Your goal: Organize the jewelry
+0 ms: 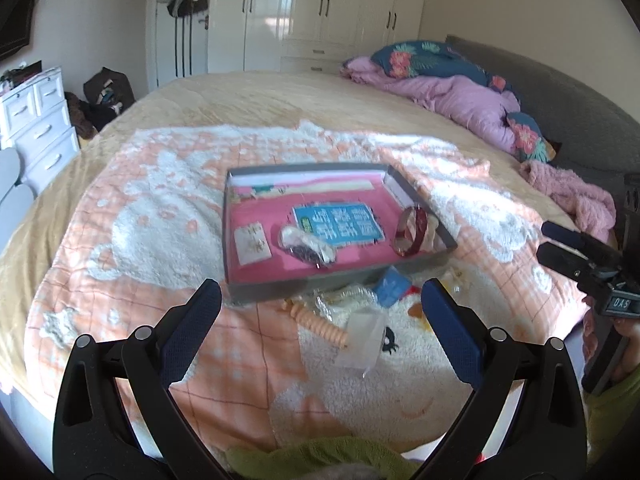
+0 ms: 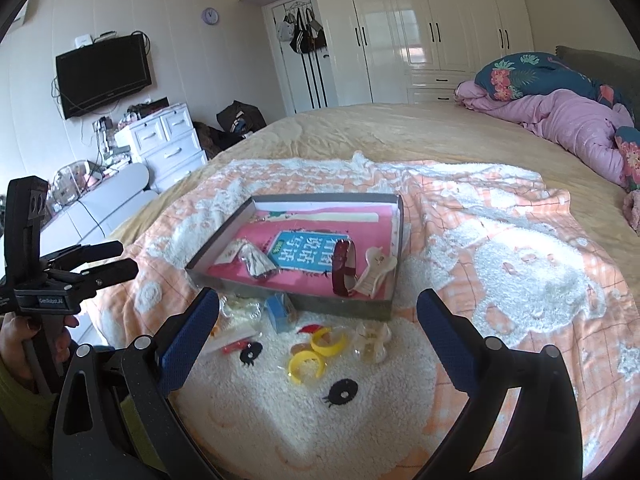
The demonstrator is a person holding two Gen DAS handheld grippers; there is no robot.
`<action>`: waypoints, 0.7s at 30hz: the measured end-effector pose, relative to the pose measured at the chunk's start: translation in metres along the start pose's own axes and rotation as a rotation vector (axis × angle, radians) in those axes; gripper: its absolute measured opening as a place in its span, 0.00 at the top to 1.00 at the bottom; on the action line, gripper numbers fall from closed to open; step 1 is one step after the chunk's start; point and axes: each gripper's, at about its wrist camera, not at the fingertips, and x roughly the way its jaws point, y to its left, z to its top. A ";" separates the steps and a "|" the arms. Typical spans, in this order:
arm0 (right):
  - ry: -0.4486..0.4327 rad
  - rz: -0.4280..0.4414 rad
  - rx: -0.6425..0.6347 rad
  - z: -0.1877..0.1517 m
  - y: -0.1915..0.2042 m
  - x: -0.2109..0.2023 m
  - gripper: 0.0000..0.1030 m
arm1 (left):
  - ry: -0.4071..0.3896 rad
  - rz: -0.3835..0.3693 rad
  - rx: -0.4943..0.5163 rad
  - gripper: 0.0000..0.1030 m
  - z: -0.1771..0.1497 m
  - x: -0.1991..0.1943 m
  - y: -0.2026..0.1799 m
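Bed w/ tan cover; pink-and-white fleece blanket (image 1: 168,216) spread over it, all task items on that.

Shallow grey box (image 2: 320,307) sits mid-blanket, pink lining, blue printed card (image 1: 338,226) lying flat inside. In the box: dark red bangle (image 1: 410,232) standing on edge near the right wall, a cream hair claw clip (image 2: 374,276) just beside it, a clear bag w/ beads (image 1: 308,246) near centre, a small white card (image 1: 252,244) at the left end.

Loose on the blanket, in front of the box's near wall: peach bead strand (image 1: 320,322), a clear plastic bag (image 1: 362,338) touching it, a small blue box (image 2: 280,312), two yellow open rings (image 2: 316,354) close together, a clear clip-like piece (image 2: 370,344) – too blurred to say what exactly.

Left claw (image 1: 320,306): released, jaws spread wide, nothing between them, held above the blanket w/ the bead strand and bag seen in the gap. From the right wrist view the same claw (image 2: 120,258) shows at far left, well apart from the box, gripped by a hand (image 2: 28,344).

Right claw (image 2: 318,316): released too, jaws wide, empty, above the yellow rings and blue box. In the left wrist view it sits at the right edge (image 1: 554,240), clear of the box.

Folded purple quilt (image 1: 452,98) at the head of the bed, far from the work area.
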 end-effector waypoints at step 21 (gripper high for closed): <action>0.140 -0.011 0.016 -0.046 -0.012 0.030 0.04 | 0.223 -0.137 -0.032 0.09 -0.047 0.063 -0.013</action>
